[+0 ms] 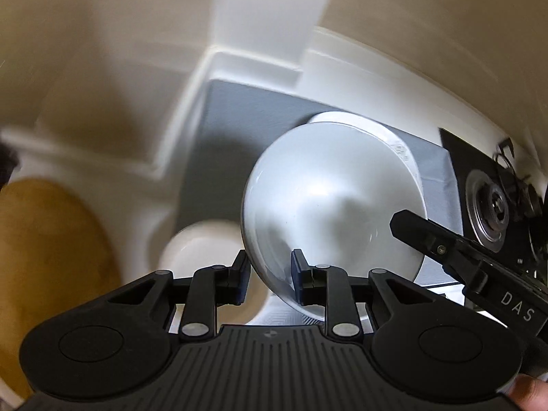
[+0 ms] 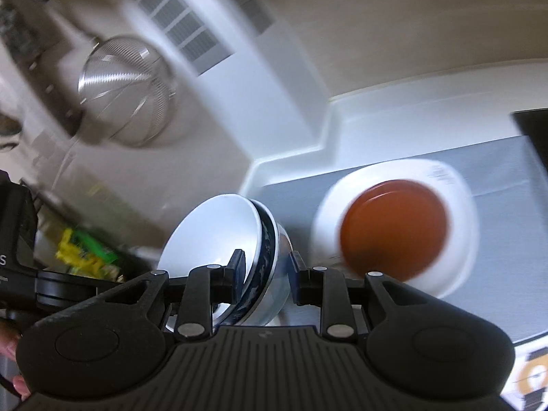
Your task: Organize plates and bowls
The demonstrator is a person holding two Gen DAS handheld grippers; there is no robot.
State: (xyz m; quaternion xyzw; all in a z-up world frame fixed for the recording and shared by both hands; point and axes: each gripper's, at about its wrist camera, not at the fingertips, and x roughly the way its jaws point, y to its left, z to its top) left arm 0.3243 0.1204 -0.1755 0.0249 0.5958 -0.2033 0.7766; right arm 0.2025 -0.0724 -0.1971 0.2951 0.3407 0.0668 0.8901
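Note:
Both grippers hold one white bowl (image 1: 328,205) off the surface, tilted on its side. My left gripper (image 1: 270,281) is shut on the bowl's near rim, one pad inside and one outside. One finger (image 1: 421,233) of my right gripper reaches the rim on the far right side. In the right wrist view the bowl (image 2: 212,233) shows a dark blue pattern on its outside, and my right gripper (image 2: 267,272) is shut on its rim. An orange-brown plate (image 2: 394,226) lies on a white plate (image 2: 459,188) to the right.
A grey mat (image 1: 239,130) covers the white counter, with a white plate (image 1: 404,157) partly hidden behind the bowl. A cream bowl (image 1: 202,250) stands lower left. A black panel with a round metal fitting (image 1: 489,212) is at the right. A metal strainer (image 2: 126,92) hangs upper left.

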